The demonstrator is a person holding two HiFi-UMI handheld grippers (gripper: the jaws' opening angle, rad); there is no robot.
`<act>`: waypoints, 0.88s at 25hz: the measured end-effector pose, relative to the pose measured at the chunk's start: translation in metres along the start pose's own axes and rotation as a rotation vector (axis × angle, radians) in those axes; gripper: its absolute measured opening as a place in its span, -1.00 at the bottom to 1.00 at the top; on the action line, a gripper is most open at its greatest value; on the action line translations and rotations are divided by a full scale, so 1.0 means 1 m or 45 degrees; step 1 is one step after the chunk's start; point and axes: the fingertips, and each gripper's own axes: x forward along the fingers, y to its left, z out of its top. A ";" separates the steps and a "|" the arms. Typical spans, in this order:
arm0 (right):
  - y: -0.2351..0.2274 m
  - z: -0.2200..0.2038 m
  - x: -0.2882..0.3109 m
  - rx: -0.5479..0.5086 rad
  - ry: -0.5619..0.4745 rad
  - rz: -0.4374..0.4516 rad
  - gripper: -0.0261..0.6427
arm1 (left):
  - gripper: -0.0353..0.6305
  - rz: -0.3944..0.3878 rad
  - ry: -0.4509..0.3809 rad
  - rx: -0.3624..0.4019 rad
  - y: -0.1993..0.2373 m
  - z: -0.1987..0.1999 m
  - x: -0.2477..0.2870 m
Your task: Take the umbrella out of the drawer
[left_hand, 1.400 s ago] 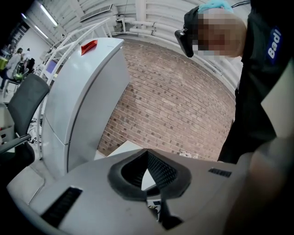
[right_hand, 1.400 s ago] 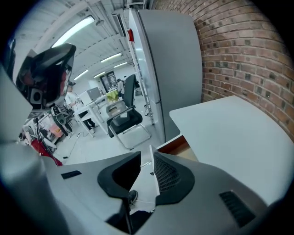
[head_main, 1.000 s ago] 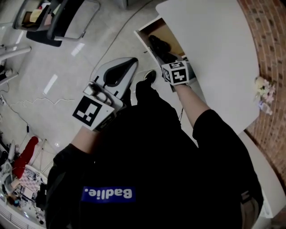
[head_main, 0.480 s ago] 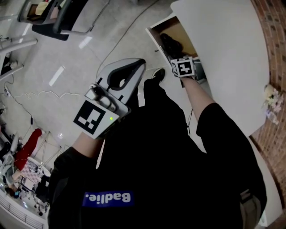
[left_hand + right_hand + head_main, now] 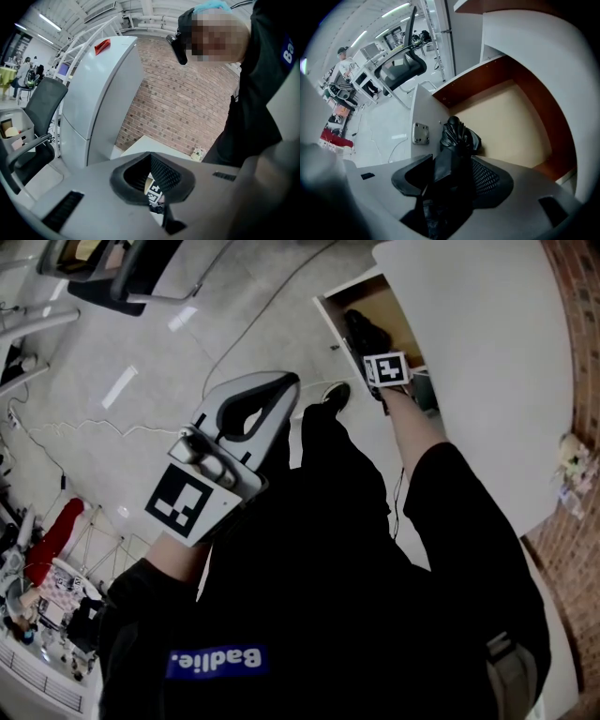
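Far right in the head view, the right claw reaches into the open drawer under the white desk. Its marker cube faces up, and the black umbrella shows just beyond it, over the drawer's near left part. The left claw is held well to the left over the pale floor, its tips together and nothing in them. A chair stands at the far left, and a thin cable trails across the floor.

Along the left claw in its own view, the pads meet at the tip with nothing between them. Through the gap below them a bit of the other claw's marker cube shows. Beyond stand a white fridge and a brick wall.

Along the right claw in its own view, the pads are clamped on the folded umbrella. The umbrella's far end sticks out over the near left corner of the drawer, which has a tan bottom and red-brown walls. Whether it touches the bottom cannot be told. A small metal plate sits on the drawer front to the left, and a chair stands farther off.
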 end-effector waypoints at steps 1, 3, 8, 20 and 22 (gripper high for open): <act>-0.002 0.001 0.005 -0.006 0.001 -0.002 -0.15 | -0.90 0.003 0.003 -0.001 0.001 -0.001 0.000; -0.005 0.003 0.013 -0.019 0.010 0.004 -0.14 | -0.90 0.008 0.009 -0.003 0.002 -0.003 0.000; -0.007 -0.012 0.025 0.023 0.176 0.041 -0.13 | -0.90 0.015 0.025 -0.008 0.001 -0.006 -0.001; -0.011 -0.011 0.034 0.044 0.260 0.081 -0.16 | -0.90 0.022 0.027 -0.030 -0.001 -0.007 -0.013; -0.011 -0.010 0.029 0.037 0.228 0.051 -0.18 | -0.90 0.016 0.022 -0.030 -0.003 -0.004 -0.015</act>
